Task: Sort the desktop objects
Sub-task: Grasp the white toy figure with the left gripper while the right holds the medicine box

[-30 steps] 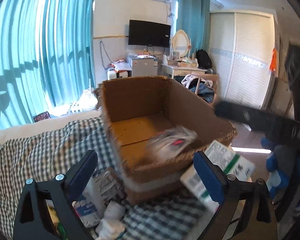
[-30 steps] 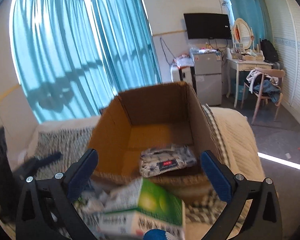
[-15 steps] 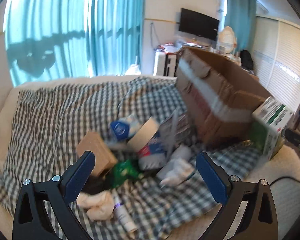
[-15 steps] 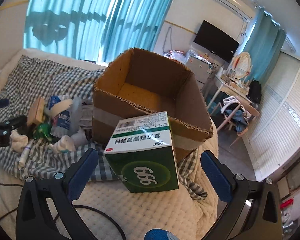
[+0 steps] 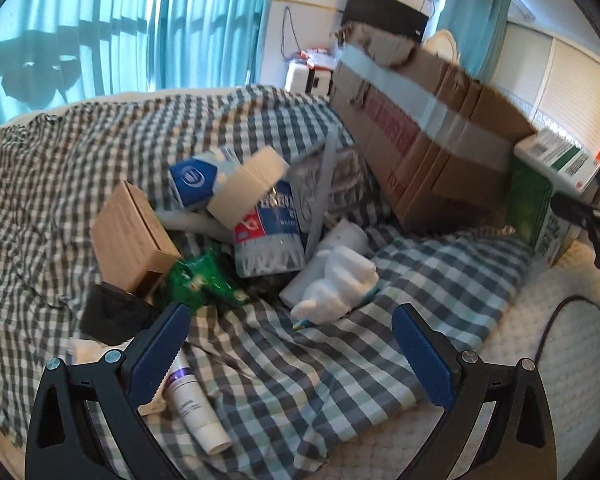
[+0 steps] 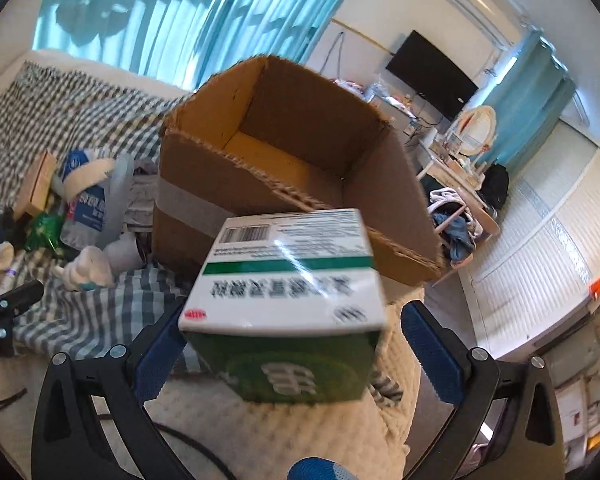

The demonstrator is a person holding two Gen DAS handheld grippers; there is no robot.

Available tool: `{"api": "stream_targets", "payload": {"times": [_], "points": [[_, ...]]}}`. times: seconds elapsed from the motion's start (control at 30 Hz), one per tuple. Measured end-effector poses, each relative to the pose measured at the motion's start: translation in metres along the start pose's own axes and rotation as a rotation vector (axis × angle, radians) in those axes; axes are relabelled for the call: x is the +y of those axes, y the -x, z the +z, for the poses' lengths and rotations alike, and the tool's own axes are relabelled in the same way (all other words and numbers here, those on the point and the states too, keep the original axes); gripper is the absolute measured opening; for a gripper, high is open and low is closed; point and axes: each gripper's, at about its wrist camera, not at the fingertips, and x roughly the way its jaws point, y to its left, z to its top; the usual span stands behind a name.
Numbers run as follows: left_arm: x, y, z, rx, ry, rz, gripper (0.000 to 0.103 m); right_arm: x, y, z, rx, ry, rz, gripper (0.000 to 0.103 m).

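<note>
Left tool (image 5: 290, 346) wide open – empty, right tool (image 6: 290, 346) around green-white box (image 6: 284, 308), grip unclear, cardboard box (image 6: 284, 168) behind

You see a green-and-white medicine box (image 6: 284, 312) before a brown cardboard box (image 6: 284, 184). Your cloth (image 5: 280, 364) is grey-and-white checked; the curtains (image 5: 140, 28) are teal.

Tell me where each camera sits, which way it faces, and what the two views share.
Left wrist: on the left hand-held gripper, open, looking down at the clutter pile on the checked blue-white cloth.
Right wrist: on the right hand-held gripper, facing the green-and-white medicine box between its fingers.
Shared: open brown cardboard box, medicine box, cloth.
</note>
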Motion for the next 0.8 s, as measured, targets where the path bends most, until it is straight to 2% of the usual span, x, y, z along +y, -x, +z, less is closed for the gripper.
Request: {"api": "stream_targets", "payload": {"times": [0.07, 0.13, 0.2, 0.3, 0.4, 0.43, 0.5, 0.57, 0.6, 0.67, 0.8], "points": [[-0.003, -0.009, 0.0, 0.015, -0.014, -0.004, 0.103, 0.005, -0.01, 0.001, 0.027, 0.033, -0.017, 0.102], [-0.006, -0.021, 0.002, 0.04, -0.035, -0.002, 0.103, 0.009, -0.016, 0.0, 0.034, 0.059, -0.028, 0.097], [-0.008, -0.034, 0.006, 0.053, -0.056, 0.002, 0.103, 0.009, -0.016, -0.002, 0.031, 0.06, -0.033, 0.077], [-0.007, -0.057, 0.012, 0.093, -0.085, 0.012, 0.103, 0.004, -0.012, -0.006, 0.014, 0.045, -0.005, 0.077], [-0.005, -0.075, 0.015, 0.129, -0.097, -0.018, 0.103, 0.001, -0.01, -0.008, 0.0, 0.037, 0.012, 0.077], [-0.006, -0.079, 0.014, 0.144, -0.106, -0.023, 0.1, 0.002, -0.011, -0.008, -0.002, 0.036, 0.016, 0.077], [-0.011, -0.087, 0.01, 0.174, -0.141, -0.03, 0.086, 0.001, -0.01, -0.008, -0.006, 0.032, 0.023, 0.077], [-0.017, -0.089, 0.005, 0.182, -0.167, -0.066, 0.06, 0.001, -0.009, -0.008, -0.013, 0.029, 0.027, 0.077], [-0.017, -0.087, 0.004, 0.17, -0.168, -0.053, 0.056, 0.001, -0.006, -0.009, -0.022, 0.027, 0.031, 0.077], [-0.017, -0.079, 0.003, 0.148, -0.171, -0.048, 0.04, 0.001, -0.003, -0.01, -0.042, 0.021, 0.037, 0.076], [-0.01, -0.058, 0.002, 0.12, -0.131, -0.057, 0.04, -0.007, 0.014, -0.012, -0.093, -0.013, 0.03, 0.076]]}}
